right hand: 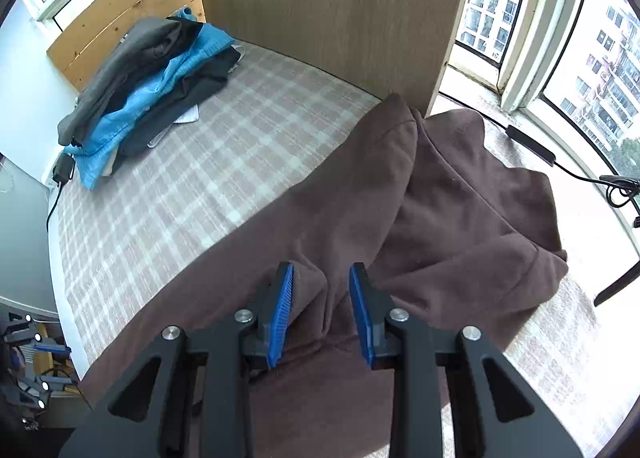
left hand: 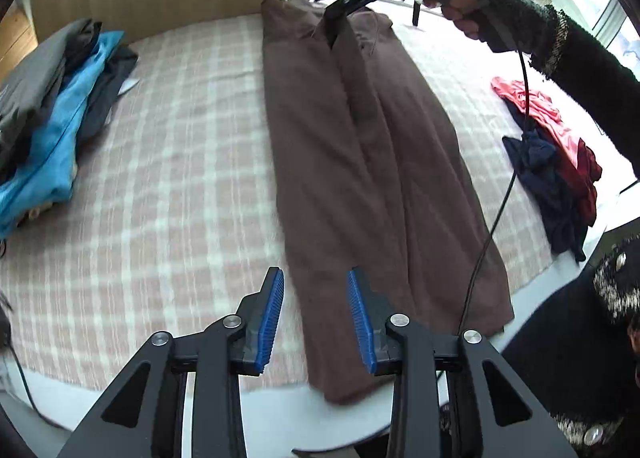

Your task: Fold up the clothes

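Observation:
A long brown garment (left hand: 360,178) lies folded lengthwise on the plaid bed (left hand: 180,178). My left gripper (left hand: 315,272) hovers above its near end, blue pads apart, with nothing between them. At the far end, a hand in a black sleeve holds my right gripper (left hand: 331,32) down onto the cloth. In the right wrist view the brown garment (right hand: 460,198) is rumpled at this end. A raised fold of it stands between the spread jaws of my right gripper (right hand: 322,266) and leans on the left pad (right hand: 282,310), unpinched.
A stack of folded grey, blue and dark clothes (left hand: 48,118) (right hand: 152,86) sits at the bed's left. Red and navy clothes (left hand: 552,150) lie heaped at the right edge. A wooden panel (right hand: 340,10) and windows stand behind. A black cable (left hand: 500,198) hangs over the garment.

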